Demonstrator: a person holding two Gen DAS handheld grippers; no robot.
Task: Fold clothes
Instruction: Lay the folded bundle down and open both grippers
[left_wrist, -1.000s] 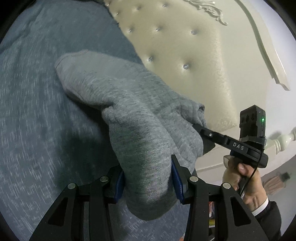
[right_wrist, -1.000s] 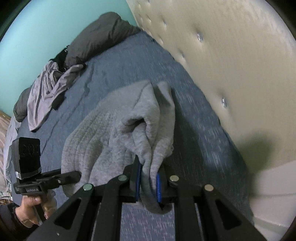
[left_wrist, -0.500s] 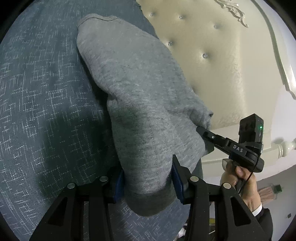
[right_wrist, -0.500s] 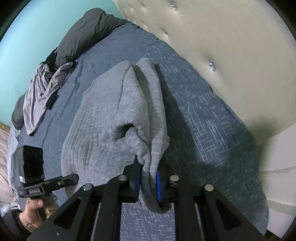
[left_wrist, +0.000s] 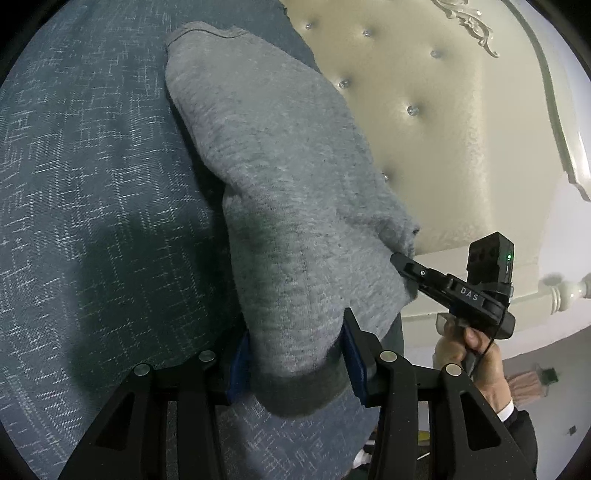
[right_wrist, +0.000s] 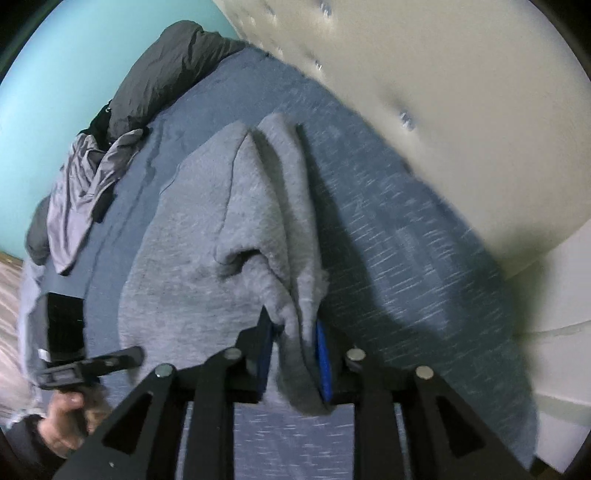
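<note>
- The grey knit sweatshirt (left_wrist: 280, 192) lies folded on the blue bedspread (left_wrist: 92, 206), its long axis running from both grippers toward the tufted cream headboard (left_wrist: 461, 122).
- The left gripper (left_wrist: 295, 354) clamps the thick near end, with its dark ribbed hem, between blue pads.
- The right gripper (right_wrist: 291, 354) straddles a bunched corner of the sweatshirt; its jaws are opening, and a gap shows beside the left pad.
- Both hands sit at the same near edge, the right closer to the headboard, so release looks close.
- "DAS" is legible on the right gripper in the left wrist view.
</note>
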